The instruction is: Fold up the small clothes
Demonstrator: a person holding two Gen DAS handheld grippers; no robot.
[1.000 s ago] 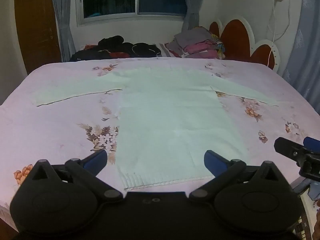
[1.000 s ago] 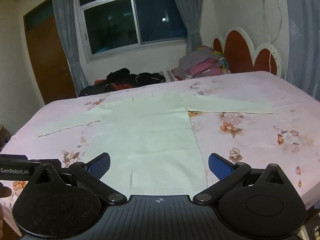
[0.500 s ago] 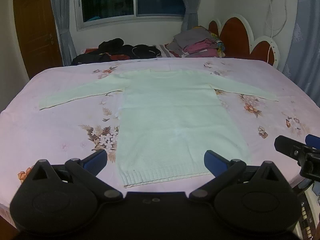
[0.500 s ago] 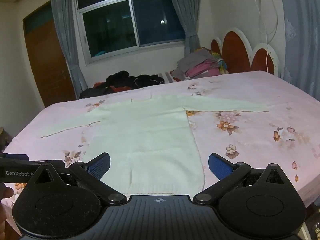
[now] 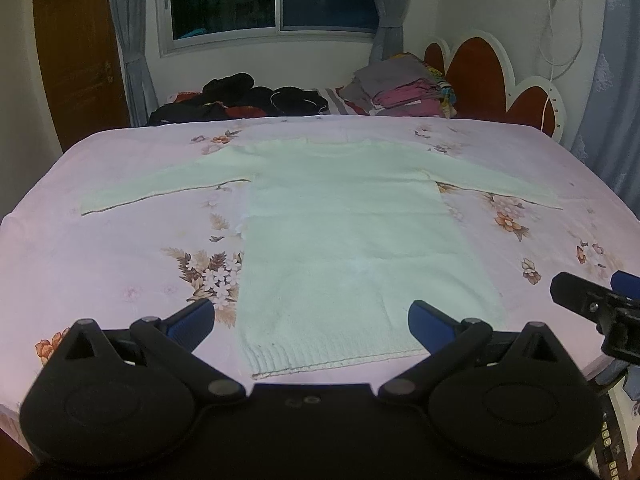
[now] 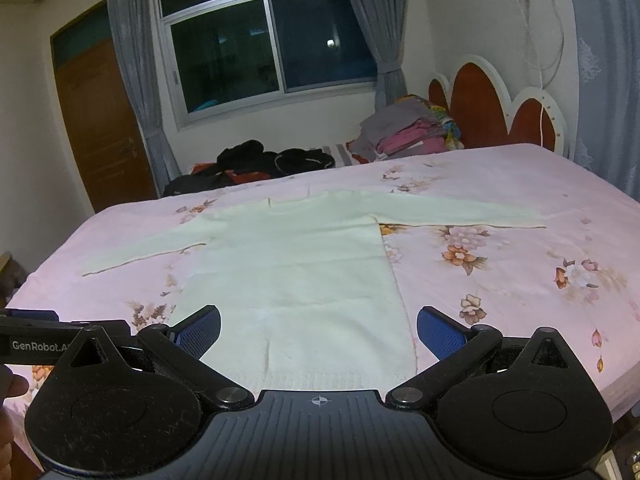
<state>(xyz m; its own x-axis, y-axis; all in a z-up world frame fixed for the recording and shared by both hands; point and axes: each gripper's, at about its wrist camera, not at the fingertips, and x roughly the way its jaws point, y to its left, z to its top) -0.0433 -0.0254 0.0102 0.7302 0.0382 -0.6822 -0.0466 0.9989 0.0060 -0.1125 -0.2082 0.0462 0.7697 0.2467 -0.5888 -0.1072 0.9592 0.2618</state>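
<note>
A pale green long-sleeved sweater lies flat on the pink floral bed, sleeves spread left and right, ribbed hem nearest me. It also shows in the right wrist view. My left gripper is open and empty, held above the hem. My right gripper is open and empty, above the hem's right part. The right gripper's body shows at the right edge of the left wrist view. The left gripper's body shows at the left edge of the right wrist view.
A stack of folded clothes and a heap of dark clothes lie at the far side of the bed. A red scalloped headboard stands at the right. A wooden door is at the left.
Both grippers have pulled back and risen a little, so the sweater's hem and more of the room show. Both jaws stay open.
</note>
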